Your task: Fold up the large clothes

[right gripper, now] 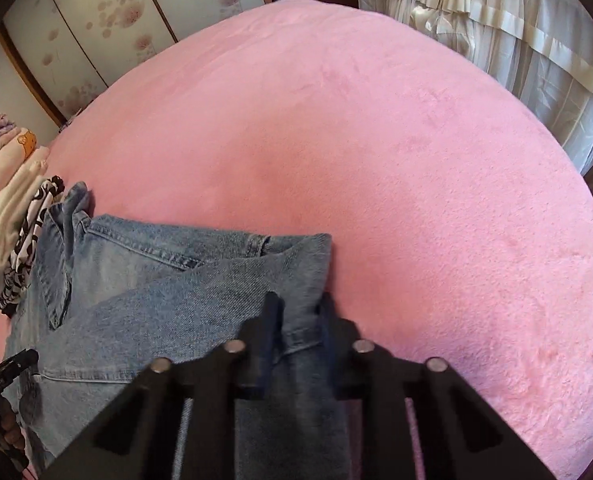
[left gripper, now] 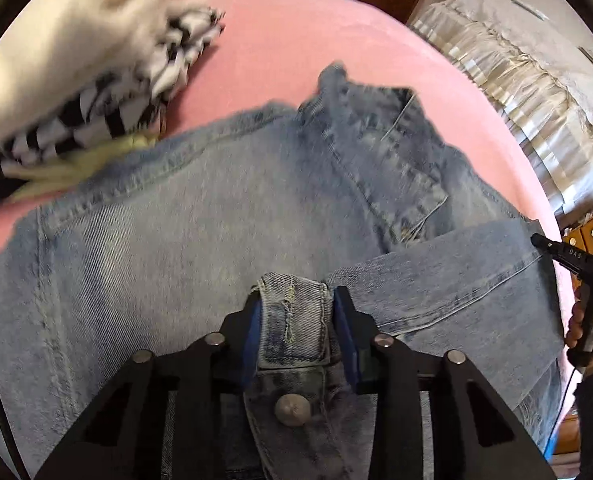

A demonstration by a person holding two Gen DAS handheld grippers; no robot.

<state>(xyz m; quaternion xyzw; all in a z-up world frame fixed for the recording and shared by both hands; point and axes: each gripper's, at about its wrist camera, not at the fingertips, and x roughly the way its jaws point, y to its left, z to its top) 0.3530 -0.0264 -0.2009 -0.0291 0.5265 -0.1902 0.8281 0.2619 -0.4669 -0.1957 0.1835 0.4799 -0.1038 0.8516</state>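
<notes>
While the blue jeans point(left gripper: 200, 240) lie partly folded on the pink fleece blanket point(right gripper: 376, 152), the left gripper point(left gripper: 296, 320) pinches their buttoned waistband and the right gripper point(right gripper: 298, 320) clamps a leg hem. Beside them: a pile of folded clothes point(right gripper: 12, 208). Cream ruffled curtains point(right gripper: 496, 20) behind.

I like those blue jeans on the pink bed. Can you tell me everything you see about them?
The jeans are light blue, faded denim with stitched seams, a pocket and a metal button. They lie partly folded on the pink blanket, one leg laid across the top. The left tongs pinch the waistband by the button, and the right tongs pinch a folded edge. A pile of clothes touches them on one side.
</notes>
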